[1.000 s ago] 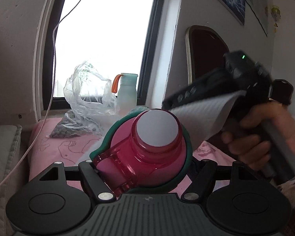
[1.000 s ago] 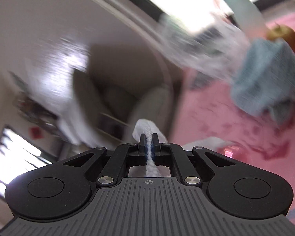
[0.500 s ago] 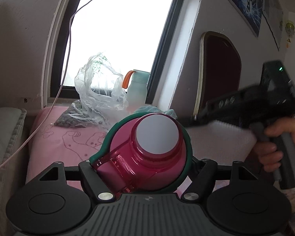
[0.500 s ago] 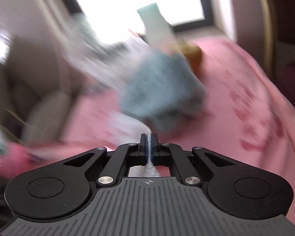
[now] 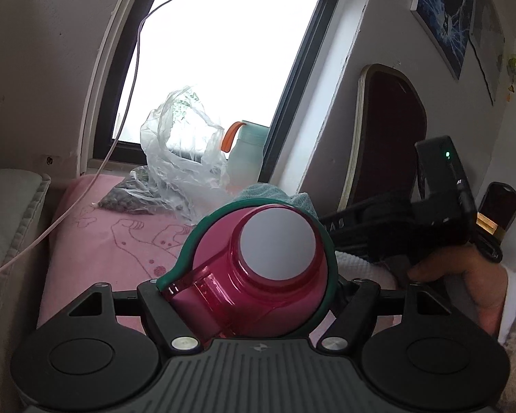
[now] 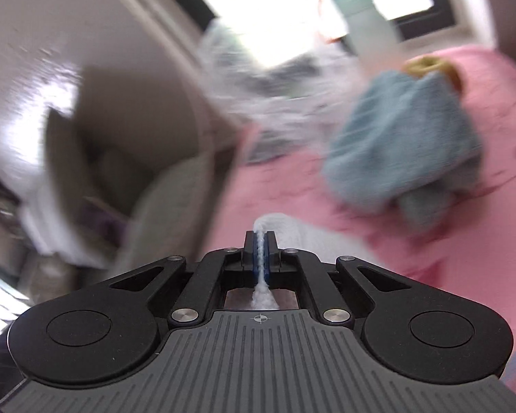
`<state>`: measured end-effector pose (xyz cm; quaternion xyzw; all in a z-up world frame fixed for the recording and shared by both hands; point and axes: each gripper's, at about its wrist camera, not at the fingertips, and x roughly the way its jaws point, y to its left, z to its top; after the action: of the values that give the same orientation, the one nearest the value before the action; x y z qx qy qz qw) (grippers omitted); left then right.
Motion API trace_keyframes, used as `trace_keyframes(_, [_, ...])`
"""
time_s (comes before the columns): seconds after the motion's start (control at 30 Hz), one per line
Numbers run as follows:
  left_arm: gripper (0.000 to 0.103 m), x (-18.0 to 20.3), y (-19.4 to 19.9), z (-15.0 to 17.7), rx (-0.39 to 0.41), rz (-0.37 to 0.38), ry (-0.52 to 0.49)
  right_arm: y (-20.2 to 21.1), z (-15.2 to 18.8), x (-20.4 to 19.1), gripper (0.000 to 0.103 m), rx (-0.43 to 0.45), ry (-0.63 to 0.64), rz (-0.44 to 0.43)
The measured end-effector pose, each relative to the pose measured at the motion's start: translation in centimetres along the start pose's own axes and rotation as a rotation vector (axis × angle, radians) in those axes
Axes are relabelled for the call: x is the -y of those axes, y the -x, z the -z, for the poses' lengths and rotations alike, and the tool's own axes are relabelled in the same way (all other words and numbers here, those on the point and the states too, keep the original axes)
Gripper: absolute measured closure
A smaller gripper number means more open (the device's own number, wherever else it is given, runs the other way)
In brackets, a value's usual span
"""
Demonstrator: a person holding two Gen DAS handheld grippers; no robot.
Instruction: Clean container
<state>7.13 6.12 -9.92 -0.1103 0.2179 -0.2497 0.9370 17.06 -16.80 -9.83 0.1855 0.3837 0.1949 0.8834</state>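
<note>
Item one: your left gripper [image 5: 258, 296], clamped around a magenta container [image 5: 258, 275] with a green rim, its grey base facing away from you, held above the pink bedspread [image 5: 120, 241].

Item two: your right gripper [image 6: 262, 241], pinched tight on a white cloth [image 6: 282, 223].

Item three: a blue towel [image 6: 402, 144], a pale bottle [image 6: 364, 17] and a plastic bag [image 5: 179, 158] at the window.

I see a pink bedsheet [image 5: 113, 237] printed with line figures. On it by the window [image 5: 223, 51] sits a crumpled clear plastic bag [image 5: 179, 158], with a pale green bottle [image 5: 247, 158] with an orange strap beside it. A teal towel [image 6: 406, 144] lies heaped nearby. A dark chair back [image 5: 392, 134] stands against the wall.
</note>
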Motion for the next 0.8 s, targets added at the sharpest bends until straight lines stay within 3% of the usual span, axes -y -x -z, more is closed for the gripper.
trace_keyframes(0.07, [0.032,-0.3,-0.1,-0.1,-0.001,-0.001,0.025,-0.4,0.5,0.4,0.100,0.012,0.059,0.132])
trace_keyframes(0.13, [0.032,-0.5,-0.2,-0.1,-0.003,0.000,0.040,-0.6,1.4,1.1,0.100,-0.035,0.125,0.236])
trace_keyframes(0.23, [0.032,-0.2,-0.5,-0.6,-0.019,0.000,0.021,-0.3,2.9,2.2,0.100,-0.081,0.156,0.280])
trace_keyframes(0.4, [0.032,1.0,-2.0,-2.1,-0.070,-0.017,-0.048,1.8,3.1,3.9,0.100,-0.030,0.164,0.377])
trace_keyframes(0.5, [0.032,1.9,-3.3,-3.1,-0.099,-0.040,-0.072,3.4,2.6,4.9,0.100,0.048,0.111,0.360])
trace_keyframes(0.6, [0.032,2.7,-5.0,-4.6,-0.133,-0.058,-0.096,4.1,2.9,6.2,0.100,0.122,0.005,0.214])
trace_keyframes(0.73, [0.032,3.4,-7.7,-6.9,-0.217,-0.071,-0.135,3.2,4.3,8.0,0.099,0.084,-0.069,0.192])
trace_keyframes(0.8, [0.032,4.0,-8.9,-7.6,-0.259,-0.061,-0.185,3.6,4.4,8.2,0.099,0.109,-0.087,0.172])
